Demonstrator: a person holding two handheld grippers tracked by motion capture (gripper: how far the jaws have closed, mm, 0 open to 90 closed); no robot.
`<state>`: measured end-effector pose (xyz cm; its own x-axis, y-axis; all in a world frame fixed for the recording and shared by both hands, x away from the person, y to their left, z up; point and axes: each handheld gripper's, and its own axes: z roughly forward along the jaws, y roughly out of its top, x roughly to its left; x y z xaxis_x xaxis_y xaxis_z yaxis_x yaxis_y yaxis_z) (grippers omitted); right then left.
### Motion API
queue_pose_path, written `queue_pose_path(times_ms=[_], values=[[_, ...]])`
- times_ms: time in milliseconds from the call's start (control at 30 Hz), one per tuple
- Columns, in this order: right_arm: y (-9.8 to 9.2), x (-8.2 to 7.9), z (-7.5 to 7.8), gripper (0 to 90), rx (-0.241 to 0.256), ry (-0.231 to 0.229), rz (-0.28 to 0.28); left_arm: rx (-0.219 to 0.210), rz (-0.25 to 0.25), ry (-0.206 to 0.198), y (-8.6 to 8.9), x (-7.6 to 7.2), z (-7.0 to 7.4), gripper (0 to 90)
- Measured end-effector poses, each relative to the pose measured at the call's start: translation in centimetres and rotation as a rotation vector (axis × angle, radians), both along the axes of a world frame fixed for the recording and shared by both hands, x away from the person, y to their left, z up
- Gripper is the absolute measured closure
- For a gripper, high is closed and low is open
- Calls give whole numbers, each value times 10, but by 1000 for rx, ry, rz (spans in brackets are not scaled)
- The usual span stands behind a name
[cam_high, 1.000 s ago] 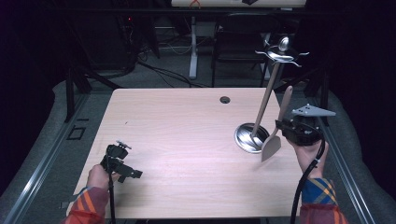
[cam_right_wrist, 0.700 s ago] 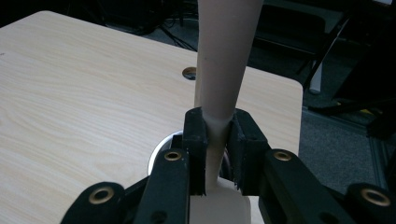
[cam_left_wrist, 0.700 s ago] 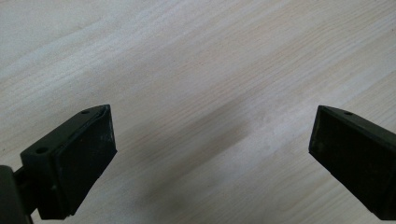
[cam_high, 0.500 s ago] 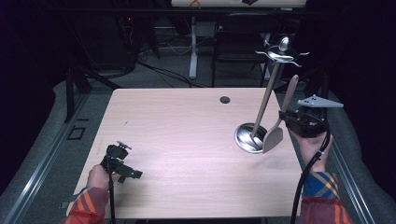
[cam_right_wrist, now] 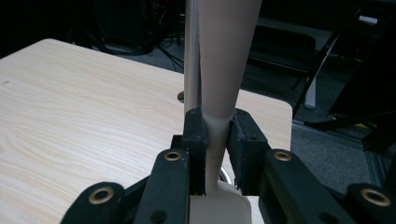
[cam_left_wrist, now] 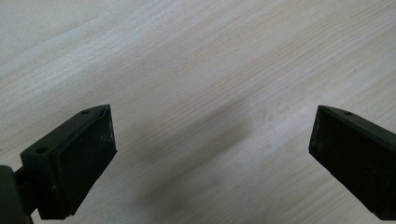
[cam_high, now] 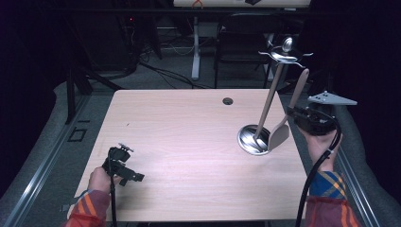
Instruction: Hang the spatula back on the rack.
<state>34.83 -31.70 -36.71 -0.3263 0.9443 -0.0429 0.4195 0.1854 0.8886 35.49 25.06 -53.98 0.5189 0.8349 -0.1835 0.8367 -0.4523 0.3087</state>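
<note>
Near left: left gripper [cam_high: 124, 166] is held low over the bare table [cam_high: 189, 142], jaws wide apart, nothing between them. Right side: right gripper [cam_right_wrist: 217, 135] is clamped on the narrow neck of the beige spatula [cam_high: 286, 118], blade down, just above the table beside the chrome base of the utensil stand [cam_high: 265, 113]. The spatula is judged light and stiff, probably smooth plastic, so slippery; a grip at the neck is advised. Farther off, the stand's top hooks [cam_high: 285, 56] are seen; whether the handle has a hanging hole cannot be told.
</note>
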Motion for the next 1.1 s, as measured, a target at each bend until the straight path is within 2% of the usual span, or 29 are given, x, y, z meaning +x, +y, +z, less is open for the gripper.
queue_pose_path(times_ms=[233, 1100], values=[[-3, 0, 8, 777, 5, -3, 14, 6, -3, 3, 0, 1, 0, 3], [2, 18, 12, 776, -39, 39, 27, 5, 3, 8, 1, -1, -1, 3]])
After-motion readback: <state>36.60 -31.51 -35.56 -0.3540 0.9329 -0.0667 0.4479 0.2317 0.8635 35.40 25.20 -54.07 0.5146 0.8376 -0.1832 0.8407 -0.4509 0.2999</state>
